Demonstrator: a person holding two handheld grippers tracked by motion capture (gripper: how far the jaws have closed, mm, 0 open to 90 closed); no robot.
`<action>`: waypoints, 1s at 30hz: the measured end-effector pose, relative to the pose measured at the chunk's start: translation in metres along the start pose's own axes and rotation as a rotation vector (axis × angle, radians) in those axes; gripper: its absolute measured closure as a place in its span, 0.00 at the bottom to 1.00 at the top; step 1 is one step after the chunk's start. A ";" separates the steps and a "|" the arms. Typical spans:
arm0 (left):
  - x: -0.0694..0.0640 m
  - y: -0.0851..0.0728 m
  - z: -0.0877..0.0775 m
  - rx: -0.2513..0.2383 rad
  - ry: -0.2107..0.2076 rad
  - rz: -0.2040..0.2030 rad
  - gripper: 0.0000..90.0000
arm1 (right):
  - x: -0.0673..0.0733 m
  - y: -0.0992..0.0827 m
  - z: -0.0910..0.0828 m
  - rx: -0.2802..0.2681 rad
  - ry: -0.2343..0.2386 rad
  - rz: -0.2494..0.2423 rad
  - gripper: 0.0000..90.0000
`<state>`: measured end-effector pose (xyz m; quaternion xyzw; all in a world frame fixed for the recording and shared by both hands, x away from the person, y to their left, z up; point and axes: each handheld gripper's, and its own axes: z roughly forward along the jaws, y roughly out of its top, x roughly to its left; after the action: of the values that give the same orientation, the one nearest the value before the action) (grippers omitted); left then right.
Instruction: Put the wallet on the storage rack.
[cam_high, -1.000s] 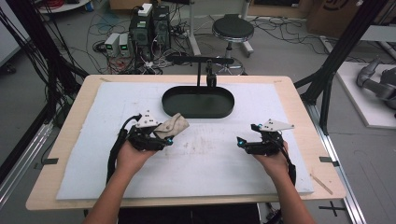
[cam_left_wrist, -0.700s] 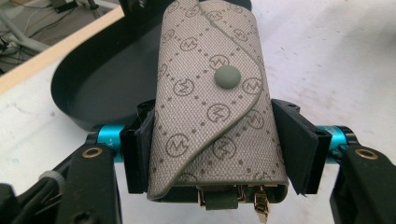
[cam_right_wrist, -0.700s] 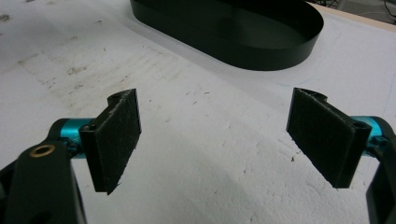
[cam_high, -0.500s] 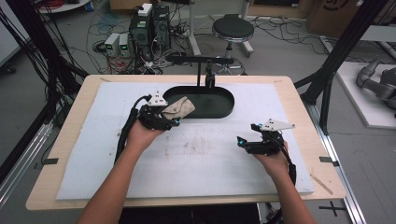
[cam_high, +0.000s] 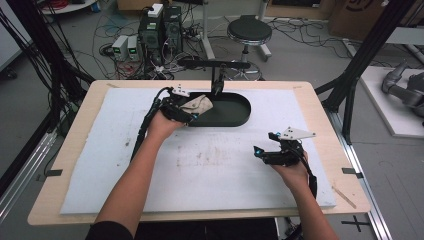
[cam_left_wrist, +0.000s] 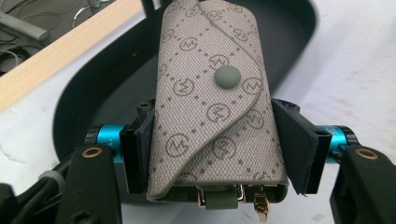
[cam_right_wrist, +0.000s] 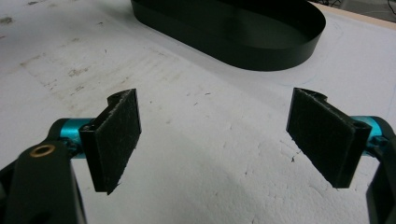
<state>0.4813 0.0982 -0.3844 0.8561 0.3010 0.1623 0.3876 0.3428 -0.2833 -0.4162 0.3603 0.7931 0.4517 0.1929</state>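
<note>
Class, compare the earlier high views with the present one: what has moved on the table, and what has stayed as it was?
The left gripper, shut on the grey pouch throughout, carried it away from the person to the left end of the black tray, where it now hangs over the rim. The right gripper stayed put, jaws open and empty; the tray did not move.

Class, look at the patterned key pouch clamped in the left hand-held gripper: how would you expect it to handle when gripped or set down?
The key pouch probably has some stiffness: it juts past the left hand-held gripper without drooping. Its woven-looking surface likely grips the pads well. Being flat, it should lie still in the black tray, not roll.
</note>
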 end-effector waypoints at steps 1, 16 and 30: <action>0.004 0.003 0.005 0.007 -0.009 -0.008 0.41 | 0.000 0.000 0.000 0.000 0.002 -0.001 0.20; 0.021 0.011 0.050 0.032 -0.015 -0.014 0.41 | -0.003 0.000 0.001 -0.010 0.006 0.014 0.20; 0.024 0.005 0.066 0.141 0.008 -0.024 0.39 | -0.002 0.000 0.000 -0.009 0.005 0.011 0.20</action>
<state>0.5357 0.0738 -0.4222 0.8770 0.3233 0.1394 0.3270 0.3445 -0.2849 -0.4168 0.3625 0.7897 0.4570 0.1901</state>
